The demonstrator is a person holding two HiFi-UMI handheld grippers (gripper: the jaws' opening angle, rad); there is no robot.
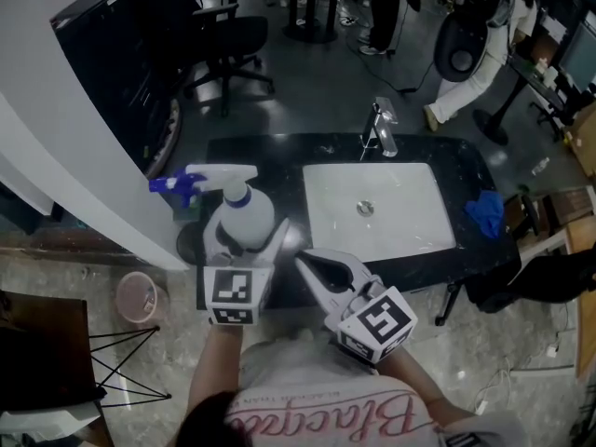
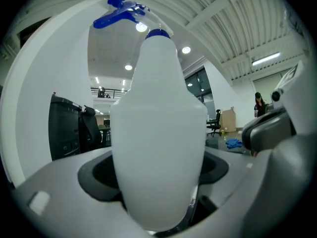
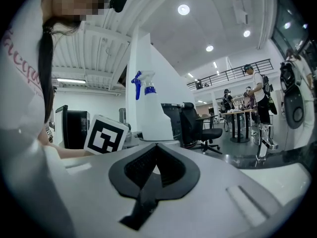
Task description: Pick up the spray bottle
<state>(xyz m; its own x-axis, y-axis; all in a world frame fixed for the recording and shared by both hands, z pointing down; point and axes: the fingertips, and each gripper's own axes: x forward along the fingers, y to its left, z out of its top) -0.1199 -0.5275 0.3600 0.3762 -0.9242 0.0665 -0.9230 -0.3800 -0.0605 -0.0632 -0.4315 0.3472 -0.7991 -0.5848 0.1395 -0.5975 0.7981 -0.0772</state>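
Note:
The spray bottle (image 1: 248, 214) is white with a blue trigger head (image 1: 173, 185) that points left. It stands upright between the jaws of my left gripper (image 1: 244, 240), above the left end of the black counter (image 1: 279, 147). In the left gripper view the bottle's body (image 2: 158, 108) fills the gap and both pads press on its sides, so my left gripper (image 2: 158, 182) is shut on it. My right gripper (image 1: 312, 266) hangs just right of the bottle, its jaws together with nothing in them. The right gripper view shows the same closed tips (image 3: 156, 148) and the bottle (image 3: 148, 110) beyond.
A white sink basin (image 1: 326, 184) with a chrome faucet (image 1: 382, 128) is set in the counter. A blue cloth (image 1: 486, 212) lies at its right end. A white wall (image 1: 65, 138) runs along the left, with a pink bin (image 1: 138, 296) on the floor. Office chairs stand behind.

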